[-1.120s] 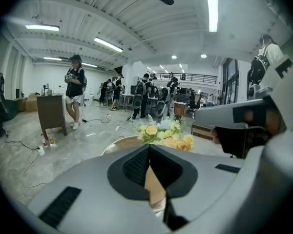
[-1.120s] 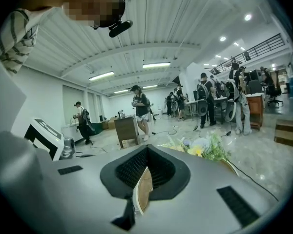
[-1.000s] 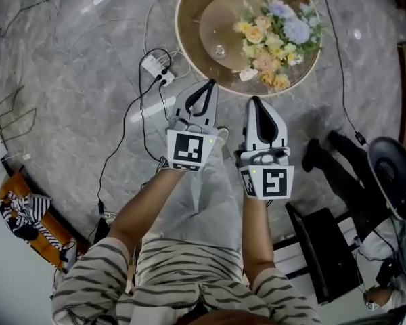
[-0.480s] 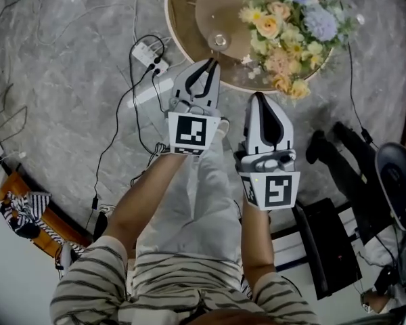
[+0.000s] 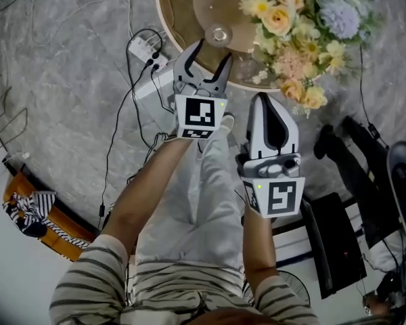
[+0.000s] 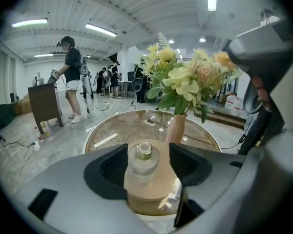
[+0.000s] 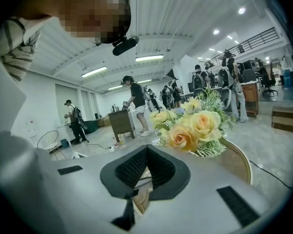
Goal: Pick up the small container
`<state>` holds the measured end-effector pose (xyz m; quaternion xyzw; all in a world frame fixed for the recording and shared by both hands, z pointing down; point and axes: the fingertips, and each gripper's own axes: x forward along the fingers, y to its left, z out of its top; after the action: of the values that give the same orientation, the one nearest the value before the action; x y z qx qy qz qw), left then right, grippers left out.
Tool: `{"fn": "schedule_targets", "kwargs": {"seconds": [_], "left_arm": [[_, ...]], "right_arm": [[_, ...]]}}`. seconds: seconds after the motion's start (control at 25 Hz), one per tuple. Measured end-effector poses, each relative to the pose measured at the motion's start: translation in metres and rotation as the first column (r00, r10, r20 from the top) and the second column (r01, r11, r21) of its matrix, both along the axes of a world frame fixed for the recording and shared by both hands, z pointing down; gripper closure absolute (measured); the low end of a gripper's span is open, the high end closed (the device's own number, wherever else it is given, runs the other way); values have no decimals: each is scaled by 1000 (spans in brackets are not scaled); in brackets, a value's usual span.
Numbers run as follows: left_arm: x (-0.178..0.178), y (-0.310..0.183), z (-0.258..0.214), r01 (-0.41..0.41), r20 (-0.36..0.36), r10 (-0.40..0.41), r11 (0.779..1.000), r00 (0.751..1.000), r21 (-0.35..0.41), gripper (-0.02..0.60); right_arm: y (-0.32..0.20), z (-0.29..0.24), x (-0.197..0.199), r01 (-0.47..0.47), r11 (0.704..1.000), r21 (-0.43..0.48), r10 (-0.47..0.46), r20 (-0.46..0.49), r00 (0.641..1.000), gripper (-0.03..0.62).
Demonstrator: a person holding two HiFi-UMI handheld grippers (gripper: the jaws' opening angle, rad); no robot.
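The small container (image 5: 220,34), a clear glass jar with a gold neck, stands on a tan round disc (image 5: 243,5) on the glass-topped round table (image 5: 169,19). My left gripper (image 5: 215,49) reaches over the table's near rim and its jaws are opening. The jar stands just beyond the fingertips, in line with the gap, and the pads do not touch it. In the left gripper view the small container (image 6: 144,161) shows centred between the dark pads (image 6: 110,167). My right gripper (image 5: 267,101) hangs lower right, off the table, jaws shut and empty; the right gripper view also shows the right gripper (image 7: 146,152) shut.
A vase of yellow, peach and blue flowers (image 5: 304,26) fills the table's right half, close to the jar. A power strip with cables (image 5: 143,46) lies on the grey floor at left. Black furniture (image 5: 338,235) stands at right. People work far back (image 6: 71,77).
My left gripper has moved forward over the table rim toward the jar, and its jaws have gone from shut to open. The right gripper stays shut beside it.
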<state>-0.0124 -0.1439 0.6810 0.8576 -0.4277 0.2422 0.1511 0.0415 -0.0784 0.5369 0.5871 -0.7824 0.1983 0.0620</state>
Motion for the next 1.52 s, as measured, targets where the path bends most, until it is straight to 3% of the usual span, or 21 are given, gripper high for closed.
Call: {"fn": "schedule_targets", "kwargs": {"seconds": [0.32,0.52,0.96,1.52], "left_arm": [[8,-16,46,-22,58,23,1000,998,-16,250],[15,-29,66,-34,90,34,999,995,-3,227],[26,-47,94,-32,88,34,999,996,-21,244],[16,-40,88,-25,83,30,998,996,-58,249]], "right_arm": [[-1,11,-3,34,999,10,-34,-41,999,583],[-1,18,-3,41,999,-4,-41,-36,999,583],[-6,27,10,20,1000,-17,-20,-45,999,583],[-1,21,6,30,999,-15,-30,-52,998,583]]}}
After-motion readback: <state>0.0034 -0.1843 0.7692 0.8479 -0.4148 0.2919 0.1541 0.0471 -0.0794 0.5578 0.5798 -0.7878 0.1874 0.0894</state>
